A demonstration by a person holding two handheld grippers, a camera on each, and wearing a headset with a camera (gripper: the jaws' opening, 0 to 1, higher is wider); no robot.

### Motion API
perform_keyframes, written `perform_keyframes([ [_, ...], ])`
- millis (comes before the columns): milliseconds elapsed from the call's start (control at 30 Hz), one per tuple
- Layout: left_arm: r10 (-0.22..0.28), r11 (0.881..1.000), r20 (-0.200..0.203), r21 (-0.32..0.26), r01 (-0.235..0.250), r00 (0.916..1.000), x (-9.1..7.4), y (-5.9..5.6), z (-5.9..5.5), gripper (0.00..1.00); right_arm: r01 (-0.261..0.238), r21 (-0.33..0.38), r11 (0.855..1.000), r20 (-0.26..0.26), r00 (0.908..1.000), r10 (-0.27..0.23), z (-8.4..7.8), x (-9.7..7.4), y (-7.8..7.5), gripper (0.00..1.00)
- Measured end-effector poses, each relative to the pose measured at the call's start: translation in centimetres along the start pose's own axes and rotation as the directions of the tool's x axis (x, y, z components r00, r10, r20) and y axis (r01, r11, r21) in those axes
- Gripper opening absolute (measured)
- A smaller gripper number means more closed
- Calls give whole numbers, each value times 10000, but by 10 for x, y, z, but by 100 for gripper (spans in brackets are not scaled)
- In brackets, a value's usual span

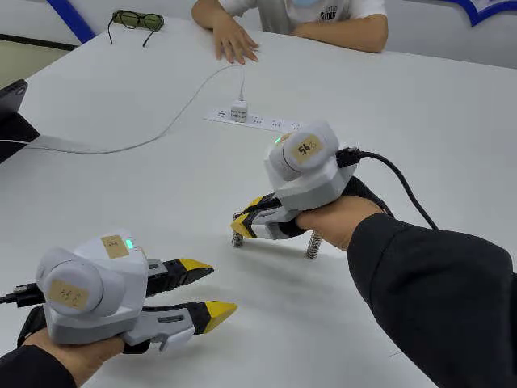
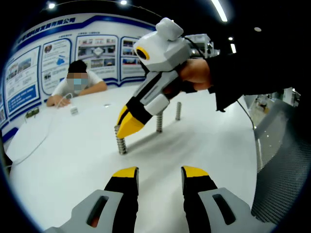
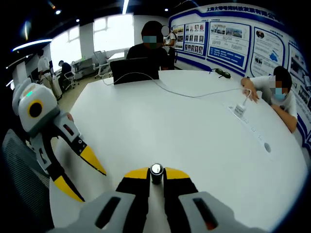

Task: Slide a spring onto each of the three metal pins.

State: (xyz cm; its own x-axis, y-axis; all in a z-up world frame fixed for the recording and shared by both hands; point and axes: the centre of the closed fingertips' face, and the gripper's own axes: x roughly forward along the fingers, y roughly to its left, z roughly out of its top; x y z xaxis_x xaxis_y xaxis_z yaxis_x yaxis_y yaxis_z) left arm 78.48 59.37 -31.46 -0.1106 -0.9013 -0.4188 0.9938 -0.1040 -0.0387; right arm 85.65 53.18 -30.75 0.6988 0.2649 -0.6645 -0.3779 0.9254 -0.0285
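Three upright metal pins stand on the white table, the left pin (image 2: 120,143) wrapped in a spring (image 1: 237,239), with a middle pin (image 2: 159,121) and a far pin (image 2: 178,110) behind it. My right gripper (image 1: 241,227) reaches down over the left pin, its yellow-tipped jaws shut on the spring's top end (image 3: 156,171), seen end-on between them. My left gripper (image 1: 212,288) hovers low at the near left, open with nothing between its fingers (image 2: 125,173). The right-hand pin (image 1: 313,245) also carries coils.
A white power strip (image 1: 257,121) with a plug and a cable lies beyond the pins. Dark glasses (image 1: 137,18) and a seated person's hand (image 1: 235,44) are at the far edge. A dark laptop (image 1: 11,109) sits at the left. The table's edge (image 2: 252,131) runs to the right.
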Motion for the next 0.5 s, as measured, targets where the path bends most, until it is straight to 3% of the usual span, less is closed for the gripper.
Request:
perform_keyframes([
  [500,69,10000,32,-47,-68,10000,-1,2,0,36,60,-211,9998,-131,9999,-63,-3,2,1,14],
])
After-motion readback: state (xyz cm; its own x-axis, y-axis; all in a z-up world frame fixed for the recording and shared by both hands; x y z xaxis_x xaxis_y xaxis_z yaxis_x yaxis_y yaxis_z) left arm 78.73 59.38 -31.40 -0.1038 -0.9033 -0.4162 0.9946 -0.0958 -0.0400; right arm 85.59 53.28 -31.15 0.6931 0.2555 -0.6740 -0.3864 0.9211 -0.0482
